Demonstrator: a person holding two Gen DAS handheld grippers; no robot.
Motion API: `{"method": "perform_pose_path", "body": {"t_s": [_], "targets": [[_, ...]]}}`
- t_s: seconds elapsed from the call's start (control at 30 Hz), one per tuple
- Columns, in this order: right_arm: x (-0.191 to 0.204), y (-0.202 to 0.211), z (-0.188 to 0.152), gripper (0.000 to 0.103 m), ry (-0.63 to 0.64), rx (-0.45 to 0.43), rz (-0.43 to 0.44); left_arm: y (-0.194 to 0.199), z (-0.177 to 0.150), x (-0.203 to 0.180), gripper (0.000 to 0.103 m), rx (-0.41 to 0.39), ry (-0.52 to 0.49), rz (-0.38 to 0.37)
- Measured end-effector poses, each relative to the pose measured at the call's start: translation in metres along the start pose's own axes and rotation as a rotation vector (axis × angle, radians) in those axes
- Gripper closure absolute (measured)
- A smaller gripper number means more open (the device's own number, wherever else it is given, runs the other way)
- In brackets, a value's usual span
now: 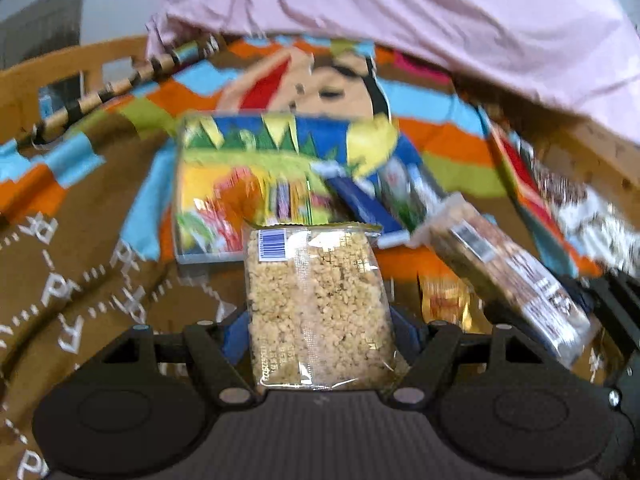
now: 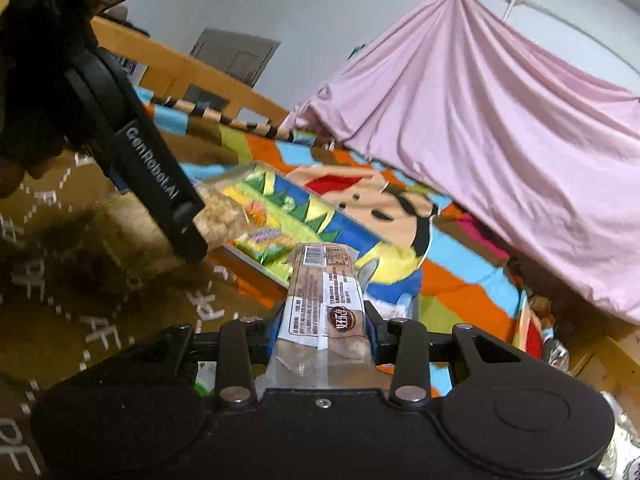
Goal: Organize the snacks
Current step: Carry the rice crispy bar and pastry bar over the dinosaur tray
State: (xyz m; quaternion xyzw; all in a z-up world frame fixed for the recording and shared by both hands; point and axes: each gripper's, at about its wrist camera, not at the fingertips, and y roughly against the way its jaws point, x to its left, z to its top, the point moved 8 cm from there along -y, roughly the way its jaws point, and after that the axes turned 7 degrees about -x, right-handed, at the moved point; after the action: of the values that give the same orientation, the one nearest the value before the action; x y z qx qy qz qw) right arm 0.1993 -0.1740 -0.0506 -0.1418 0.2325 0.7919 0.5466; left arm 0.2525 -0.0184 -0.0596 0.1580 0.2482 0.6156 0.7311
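Left gripper point(image 1: 320, 316) clamps a puffed-rice bar point(image 1: 316, 304), right gripper point(image 2: 324, 320) a brown nut bar point(image 2: 326, 312), both lengthwise ahead toward the colourful snack box point(image 1: 256, 184), nearer the left one.

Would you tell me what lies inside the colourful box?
The colourful box holds bright snack packets and a blue packet. The crispy rice bar in the left gripper covers its near edge.
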Motion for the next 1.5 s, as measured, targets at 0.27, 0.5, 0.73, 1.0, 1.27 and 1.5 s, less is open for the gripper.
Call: {"method": "perform_pose_path", "body": {"t_s": [0.27,0.5,0.73,1.0,1.27,1.5], "targets": [[-0.023,-0.005,0.033,0.063,-0.081,-0.043,-0.003,0.008,0.048,0.005,0.028,-0.082,0.023,0.028],[-0.045,-0.037,0.058,0.063,-0.103,-0.083,-0.017,0.002,0.09,0.015,0.028,-0.127,0.042,0.043],[-0.071,-0.091,0.058,0.063,-0.142,-0.078,-0.044,-0.037,0.117,0.028,0.027,-0.186,0.056,0.055],[-0.097,-0.159,0.04,0.063,-0.145,-0.047,-0.085,-0.112,0.106,0.025,0.028,-0.158,0.051,0.032],[-0.109,-0.211,0.003,0.063,-0.132,0.039,-0.088,-0.168,0.083,0.015,0.028,-0.11,0.086,-0.005],[-0.105,-0.232,-0.035,0.063,-0.191,0.144,-0.069,-0.188,0.068,0.008,0.028,-0.076,0.058,0.005]]}}
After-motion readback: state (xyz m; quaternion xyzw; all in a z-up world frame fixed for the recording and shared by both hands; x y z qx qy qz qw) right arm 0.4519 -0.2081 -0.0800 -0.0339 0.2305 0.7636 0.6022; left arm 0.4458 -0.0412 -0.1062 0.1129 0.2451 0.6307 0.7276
